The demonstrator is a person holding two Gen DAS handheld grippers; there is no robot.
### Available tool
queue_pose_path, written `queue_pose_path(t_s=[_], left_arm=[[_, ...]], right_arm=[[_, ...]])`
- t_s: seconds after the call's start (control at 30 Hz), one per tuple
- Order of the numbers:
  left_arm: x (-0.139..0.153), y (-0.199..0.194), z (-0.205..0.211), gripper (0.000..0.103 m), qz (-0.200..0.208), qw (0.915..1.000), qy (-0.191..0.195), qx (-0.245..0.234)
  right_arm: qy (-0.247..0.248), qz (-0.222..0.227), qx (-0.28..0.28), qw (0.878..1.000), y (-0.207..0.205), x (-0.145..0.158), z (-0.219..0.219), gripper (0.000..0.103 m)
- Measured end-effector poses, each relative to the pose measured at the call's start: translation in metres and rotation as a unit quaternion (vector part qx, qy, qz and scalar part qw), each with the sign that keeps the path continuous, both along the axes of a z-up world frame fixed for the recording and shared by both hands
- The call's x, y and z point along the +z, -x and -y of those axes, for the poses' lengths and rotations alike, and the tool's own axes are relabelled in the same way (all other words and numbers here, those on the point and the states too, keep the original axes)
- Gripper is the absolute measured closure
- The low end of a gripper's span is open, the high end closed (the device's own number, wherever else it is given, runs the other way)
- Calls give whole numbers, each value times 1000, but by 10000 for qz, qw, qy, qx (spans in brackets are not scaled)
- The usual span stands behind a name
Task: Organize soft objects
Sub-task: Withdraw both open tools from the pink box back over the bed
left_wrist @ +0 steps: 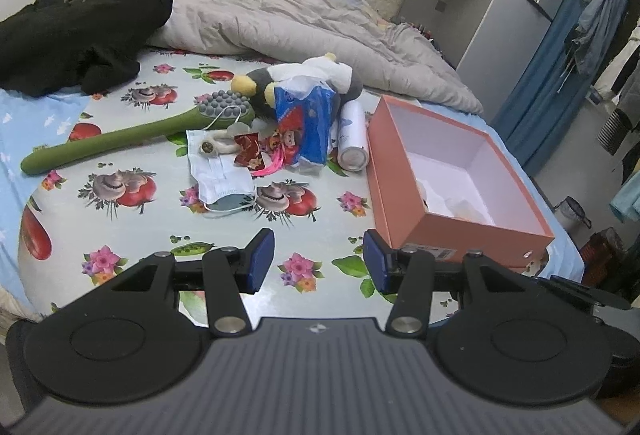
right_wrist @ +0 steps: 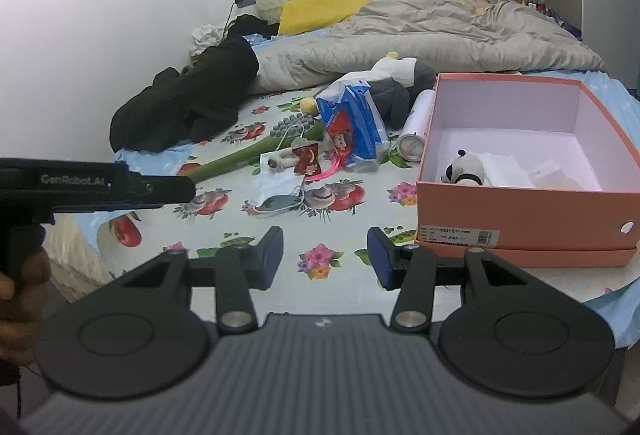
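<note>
A small panda plush [right_wrist: 466, 168] lies inside the pink shoebox [right_wrist: 520, 211], labelled "245". Beside the box, both grippers [left_wrist: 319, 261] [right_wrist: 326, 259], one marked "GenRobot.AI", hover with fingers released, empty.

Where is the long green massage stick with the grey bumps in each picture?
Left wrist view: the long green massage stick with grey bumps lies left of centre on the fruit-print bedsheet, handle pointing lower left.
Right wrist view: the same stick lies near the middle, its handle end hidden behind the other black tool.
Shared landmark: the open pink cardboard shoebox, to the right of the stick in both.
</note>
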State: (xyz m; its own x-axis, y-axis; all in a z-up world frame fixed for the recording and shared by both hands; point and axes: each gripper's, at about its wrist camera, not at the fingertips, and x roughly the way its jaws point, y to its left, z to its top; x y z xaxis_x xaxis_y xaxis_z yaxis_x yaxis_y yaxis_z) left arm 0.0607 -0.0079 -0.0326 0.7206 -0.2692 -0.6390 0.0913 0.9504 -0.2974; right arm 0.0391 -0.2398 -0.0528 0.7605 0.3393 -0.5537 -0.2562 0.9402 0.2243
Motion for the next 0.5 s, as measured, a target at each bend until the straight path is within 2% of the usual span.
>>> queue_pose_path(t_s=[0.23, 0.5], left_arm=[[-13, -7, -3, 48, -110, 9999, 56, 62], [-31, -22, -28, 48, -133, 9988, 141, 442]], right_arm=[[-3, -32, 34, 10000, -10, -7, -4, 54], [52, 35, 236, 9997, -32, -16, -16, 54]])
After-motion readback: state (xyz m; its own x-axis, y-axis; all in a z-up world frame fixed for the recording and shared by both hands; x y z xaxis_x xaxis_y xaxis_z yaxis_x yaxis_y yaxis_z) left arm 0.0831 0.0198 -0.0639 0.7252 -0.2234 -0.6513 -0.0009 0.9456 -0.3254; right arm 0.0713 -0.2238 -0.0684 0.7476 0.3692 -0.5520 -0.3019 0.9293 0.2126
